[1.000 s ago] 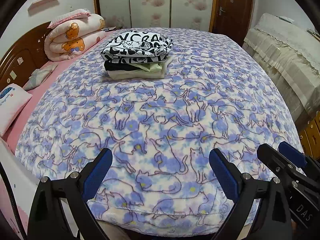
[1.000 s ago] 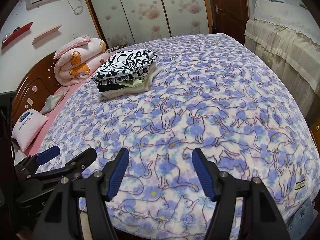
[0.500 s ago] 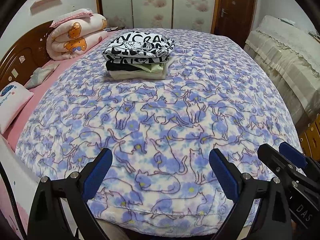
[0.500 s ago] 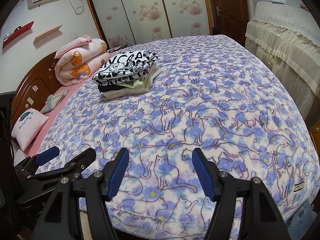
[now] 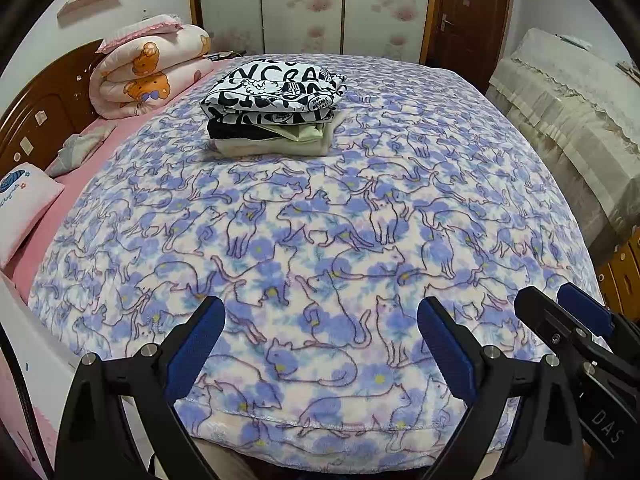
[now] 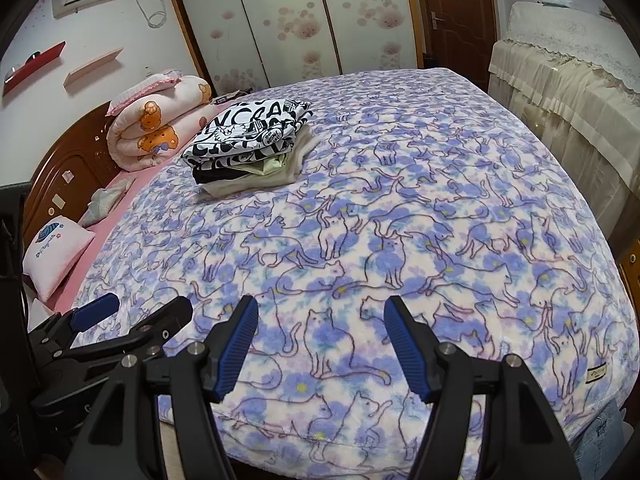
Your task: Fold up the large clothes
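Two grippers hover at the foot edge of the bed, and neither one holds anything. Your left gripper (image 5: 320,344) has its blue pads spread wide over the cat-print blanket (image 5: 320,240), with only fabric showing in the gap between them. Your right gripper (image 6: 320,344) is likewise spread apart and empty, just beside the left one; each shows at the edge of the other's view.

The stack of folded clothes (image 5: 276,112) sits on the blanket well away from both grippers, toward the headboard side of the bed. On top of the stack lies a black-and-white lettered garment (image 6: 248,132). Under it you can see a dark piece, then a pale green one, then a cream piece at the bottom, all touching the blanket only through that lowest layer.

Beyond the stack, against the wooden headboard (image 6: 68,176), a rolled pink bear-print quilt (image 5: 152,68) rests on the pink sheet. A small pink pillow (image 6: 56,252) lies on that sheet near the headboard, apart from the stack. On the opposite side of the bed from the headboard stands furniture draped in a beige lace cover (image 5: 568,112).
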{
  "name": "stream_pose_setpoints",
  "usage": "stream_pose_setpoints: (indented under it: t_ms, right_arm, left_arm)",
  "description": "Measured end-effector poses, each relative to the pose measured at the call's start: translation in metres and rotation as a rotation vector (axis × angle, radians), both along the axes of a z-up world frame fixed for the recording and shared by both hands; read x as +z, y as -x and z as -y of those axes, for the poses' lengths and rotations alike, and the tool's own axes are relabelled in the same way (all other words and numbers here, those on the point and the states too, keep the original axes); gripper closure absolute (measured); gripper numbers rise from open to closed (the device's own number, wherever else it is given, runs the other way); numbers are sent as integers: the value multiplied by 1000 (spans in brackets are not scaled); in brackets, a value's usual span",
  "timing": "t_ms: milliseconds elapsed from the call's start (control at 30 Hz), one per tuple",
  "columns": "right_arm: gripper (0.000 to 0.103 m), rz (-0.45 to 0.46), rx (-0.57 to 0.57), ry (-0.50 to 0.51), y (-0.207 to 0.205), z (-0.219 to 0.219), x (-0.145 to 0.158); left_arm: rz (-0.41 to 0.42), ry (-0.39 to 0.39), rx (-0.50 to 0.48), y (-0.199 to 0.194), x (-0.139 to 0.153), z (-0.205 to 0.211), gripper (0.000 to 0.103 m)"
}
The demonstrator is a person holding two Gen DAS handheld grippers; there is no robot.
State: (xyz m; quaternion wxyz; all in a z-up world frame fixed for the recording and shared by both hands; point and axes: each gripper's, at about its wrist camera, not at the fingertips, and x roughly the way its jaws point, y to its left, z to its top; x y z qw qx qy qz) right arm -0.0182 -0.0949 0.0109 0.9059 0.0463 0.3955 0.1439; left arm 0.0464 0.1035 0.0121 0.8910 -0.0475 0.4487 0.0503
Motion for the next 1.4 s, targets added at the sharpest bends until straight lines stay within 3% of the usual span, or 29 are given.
stream_pose_setpoints:
  t_ms: [1400]
  right_arm:
    - [37,-4,-2,4,-1,7,0]
  left_arm:
    - [-9,1,18,-4,-2,13,9]
